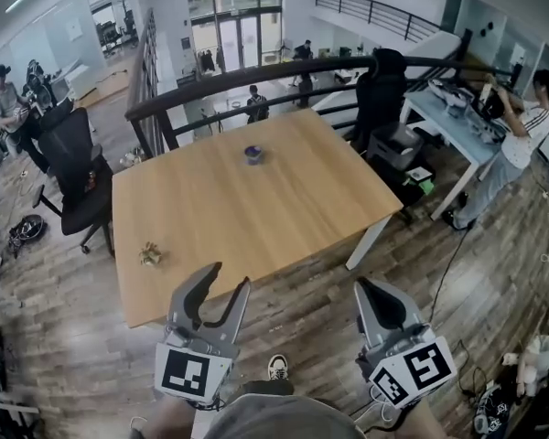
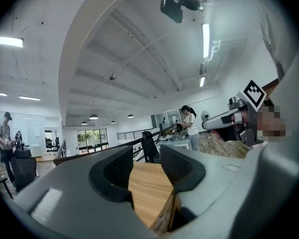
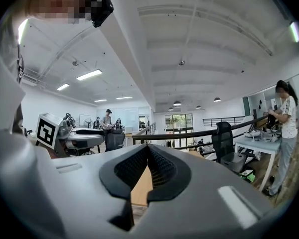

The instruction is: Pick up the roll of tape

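The roll of tape (image 1: 253,155), small and blue-purple, lies flat on the wooden table (image 1: 284,208) towards its far side, near the middle. Both grippers hang low in the head view, short of the table's near edge and over the floor. My left gripper (image 1: 231,275) is open with nothing between its jaws; in the left gripper view a strip of tabletop (image 2: 148,189) shows through the gap of the left gripper (image 2: 146,156). My right gripper (image 1: 364,287) is shut and empty; in the right gripper view its jaws meet at the tip of the right gripper (image 3: 148,149). Neither gripper view shows the tape.
A small brownish clump (image 1: 150,254) lies near the table's front left corner. A black office chair (image 1: 78,167) stands left of the table, another chair (image 1: 381,88) behind its right corner. A dark railing (image 1: 256,76) runs behind. A person (image 1: 520,140) stands at a white desk (image 1: 453,117) on the right.
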Available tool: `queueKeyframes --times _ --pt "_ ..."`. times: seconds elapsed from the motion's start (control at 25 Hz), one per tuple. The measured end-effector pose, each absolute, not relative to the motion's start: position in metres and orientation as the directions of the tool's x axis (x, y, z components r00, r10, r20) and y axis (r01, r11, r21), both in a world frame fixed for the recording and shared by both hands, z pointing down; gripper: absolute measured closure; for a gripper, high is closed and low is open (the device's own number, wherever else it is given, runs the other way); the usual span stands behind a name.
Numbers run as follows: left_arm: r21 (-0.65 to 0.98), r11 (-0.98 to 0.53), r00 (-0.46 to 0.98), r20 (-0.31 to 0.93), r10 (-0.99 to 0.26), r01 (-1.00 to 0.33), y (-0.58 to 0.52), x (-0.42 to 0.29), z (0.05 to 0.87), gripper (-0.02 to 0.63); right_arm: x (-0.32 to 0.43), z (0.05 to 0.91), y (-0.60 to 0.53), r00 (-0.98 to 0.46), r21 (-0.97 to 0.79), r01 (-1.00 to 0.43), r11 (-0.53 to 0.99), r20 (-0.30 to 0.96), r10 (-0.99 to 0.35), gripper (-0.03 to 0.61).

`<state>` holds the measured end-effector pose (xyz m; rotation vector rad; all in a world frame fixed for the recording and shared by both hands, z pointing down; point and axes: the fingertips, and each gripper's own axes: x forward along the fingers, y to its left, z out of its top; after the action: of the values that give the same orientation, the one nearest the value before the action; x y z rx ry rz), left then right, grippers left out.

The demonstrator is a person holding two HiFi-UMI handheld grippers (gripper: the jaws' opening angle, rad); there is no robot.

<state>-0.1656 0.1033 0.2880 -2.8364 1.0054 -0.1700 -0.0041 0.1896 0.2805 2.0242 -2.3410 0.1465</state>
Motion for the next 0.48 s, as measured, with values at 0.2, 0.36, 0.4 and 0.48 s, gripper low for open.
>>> queueKeyframes --times 0.2,0.36,0.4,0.48 --pt "-0.157 -0.767 0.770 0.051 -0.636 -0.622 0.050 -0.158 0.284 0.439 0.003 0.270 0.134 -0.146 -0.027 -0.989 0.144 0.083 -0.986 0.568" --pt "-0.151 -0.762 0.765 0.051 -0.642 -0.630 0.022 -0.152 0.286 0.439 0.009 0.269 0.105 -0.152 -0.021 -0.988 0.151 0.080 -0.985 0.569" --pt "-0.150 -0.761 0.763 0.052 -0.644 -0.632 0.015 -0.149 0.288 0.439 0.013 0.270 0.098 -0.153 -0.021 -0.988 0.152 0.080 -0.985 0.568" --pt "-0.148 -0.757 0.760 0.054 -0.648 -0.636 0.002 -0.141 0.292 0.439 0.021 0.275 0.085 -0.156 -0.023 -0.988 0.155 0.080 -0.984 0.569"
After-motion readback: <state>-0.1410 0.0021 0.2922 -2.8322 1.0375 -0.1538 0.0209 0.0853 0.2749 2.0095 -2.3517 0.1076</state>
